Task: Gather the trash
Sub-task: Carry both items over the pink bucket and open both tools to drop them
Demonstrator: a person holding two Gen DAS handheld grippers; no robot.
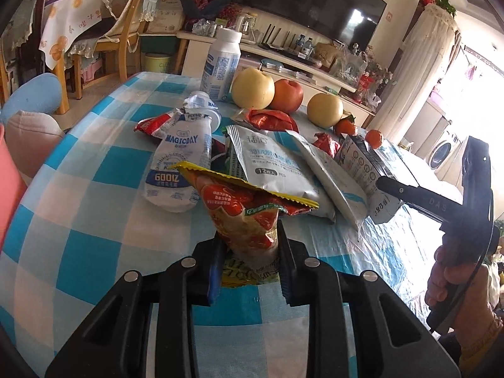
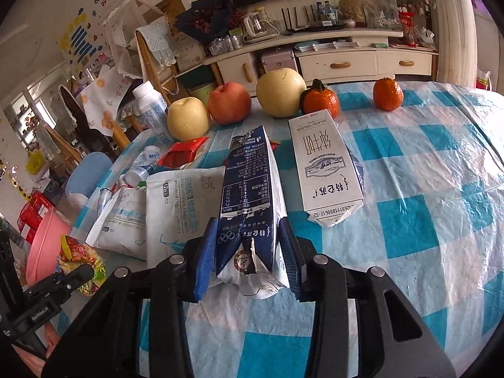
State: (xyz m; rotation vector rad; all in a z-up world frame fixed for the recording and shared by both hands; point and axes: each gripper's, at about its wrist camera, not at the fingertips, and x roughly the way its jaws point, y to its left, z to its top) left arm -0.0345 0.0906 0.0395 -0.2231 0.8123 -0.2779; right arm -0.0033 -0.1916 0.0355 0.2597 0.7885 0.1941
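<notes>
My left gripper (image 1: 249, 252) is shut on a red and yellow snack bag (image 1: 245, 208), held above the blue checked tablecloth (image 1: 94, 214). My right gripper (image 2: 249, 252) is shut on a crushed dark blue milk carton (image 2: 249, 189) resting on the cloth. The snack bag also shows at the left of the right wrist view (image 2: 82, 252). More trash lies ahead: a squashed white MAGICDAY bottle (image 1: 179, 163), white wipe packets (image 1: 271, 160), red wrappers (image 1: 271, 119) and a second, white milk carton (image 2: 327, 170).
Two pears (image 2: 282, 93), an apple (image 2: 230, 102) and two tangerines (image 2: 388, 93) line the table's far side, with an upright white bottle (image 1: 222, 63). A pink basin (image 2: 44, 245) sits off the table's left edge. Chairs and a TV cabinet stand beyond.
</notes>
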